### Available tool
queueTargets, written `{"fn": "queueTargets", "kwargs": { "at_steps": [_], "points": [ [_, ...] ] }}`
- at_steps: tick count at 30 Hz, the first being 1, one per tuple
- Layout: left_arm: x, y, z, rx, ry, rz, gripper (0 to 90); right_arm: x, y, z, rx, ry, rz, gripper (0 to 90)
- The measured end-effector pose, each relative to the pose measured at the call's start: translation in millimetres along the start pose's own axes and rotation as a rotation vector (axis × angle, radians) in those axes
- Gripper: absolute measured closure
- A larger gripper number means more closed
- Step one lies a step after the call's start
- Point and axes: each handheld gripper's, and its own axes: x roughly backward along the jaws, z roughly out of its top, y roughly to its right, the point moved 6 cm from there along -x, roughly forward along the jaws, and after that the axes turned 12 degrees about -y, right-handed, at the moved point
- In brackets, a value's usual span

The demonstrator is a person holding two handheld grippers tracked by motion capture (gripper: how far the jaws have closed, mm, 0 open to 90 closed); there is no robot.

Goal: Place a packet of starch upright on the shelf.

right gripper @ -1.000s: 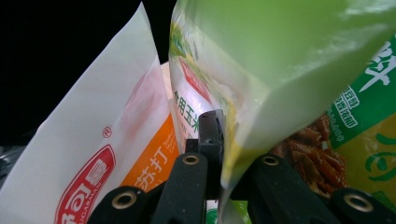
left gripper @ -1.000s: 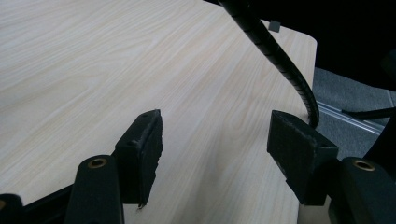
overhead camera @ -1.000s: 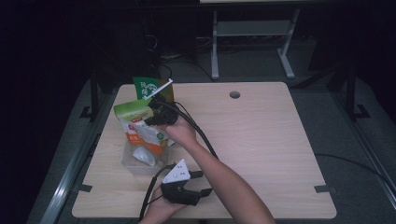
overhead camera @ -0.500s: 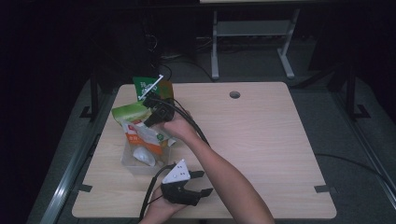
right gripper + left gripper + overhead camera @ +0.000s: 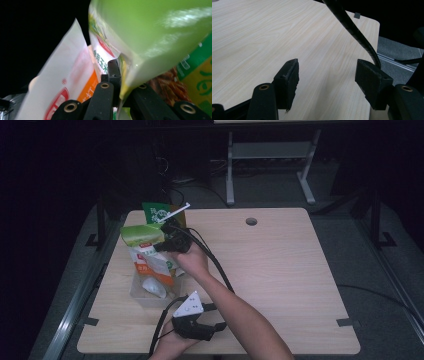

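My right gripper (image 5: 161, 244) reaches across to the table's left side and is shut on the edge of a light green packet (image 5: 141, 235). In the right gripper view its jaws (image 5: 119, 75) pinch the green packet (image 5: 155, 32) at the lower seam. A white and orange packet (image 5: 67, 85) stands just behind, upright in a clear tub (image 5: 142, 296) below the green one. My left gripper (image 5: 216, 317) rests near the table's front edge, open, with bare wood between its pads (image 5: 289, 82).
A dark green packet (image 5: 155, 213) stands behind the tub at the table's back left. A white rounded thing (image 5: 154, 288) lies in the tub. The right gripper's black cable (image 5: 215, 265) trails across the wooden table (image 5: 290, 270), which has a round hole (image 5: 251, 221).
The right gripper and the green packet have shifted only slightly. The left gripper has stayed where it was.
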Motion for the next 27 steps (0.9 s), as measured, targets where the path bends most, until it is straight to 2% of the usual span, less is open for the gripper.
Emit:
{"fn": "queueTargets", "kwargs": {
  "at_steps": [2,4,6,7,8,11,12,13,14,16,18,21,24,27],
  "points": [
    [0.1,0.3,0.1,-0.005,-0.002,0.0,35.2,-7.2,2.9,-9.0,-0.009,0.002,0.014,89.4],
    [0.4,0.3,0.5,-0.01,-0.001,0.0,35.2,-7.1,3.0,-9.6,-0.016,0.008,0.015,88.9],
    [1.1,0.3,1.0,-0.008,0.002,0.001,35.2,-5.9,2.8,-8.9,0.005,0.002,0.004,85.2],
    [1.5,0.4,1.1,-0.006,0.002,0.001,35.2,-4.5,1.5,-8.6,0.01,-0.006,-0.008,79.0],
    [1.8,0.6,1.2,-0.006,0.005,0.001,35.1,-3.3,1.6,-8.6,0.027,-0.011,-0.018,77.0],
    [0.5,0.9,1.3,-0.01,0.002,0.0,35.1,4.0,2.2,-12.9,0.072,-0.068,-0.062,72.7],
    [-0.6,1.3,1.3,-0.012,0.0,-0.002,35.0,5.3,4.1,-17.5,0.092,-0.104,-0.064,77.1],
    [-1.3,1.8,1.4,-0.012,-0.002,-0.002,35.0,5.3,4.1,-17.5,0.092,-0.104,-0.064,77.1],
    [-1.7,2.2,1.5,-0.013,-0.001,-0.002,35.0,5.5,5.4,-19.9,0.116,-0.12,-0.082,79.8],
    [-1.6,2.6,1.5,-0.014,-0.003,-0.002,35.0,4.8,4.0,-22.0,0.137,-0.131,-0.087,86.8],
    [-1.2,2.2,1.5,-0.011,-0.002,0.001,35.0,3.4,0.8,-22.3,0.129,-0.136,-0.088,88.8],
    [-0.3,1.2,1.4,-0.013,-0.001,0.002,35.0,2.5,2.3,-23.0,0.141,-0.136,-0.1,89.4],
    [-0.3,0.9,1.0,-0.013,-0.003,0.003,35.0,2.3,4.1,-27.5,0.111,-0.149,-0.081,89.5],
    [-0.1,0.8,1.1,-0.012,-0.003,0.004,35.0,1.2,3.9,-30.0,0.114,-0.149,-0.083,89.6]
  ]
}}
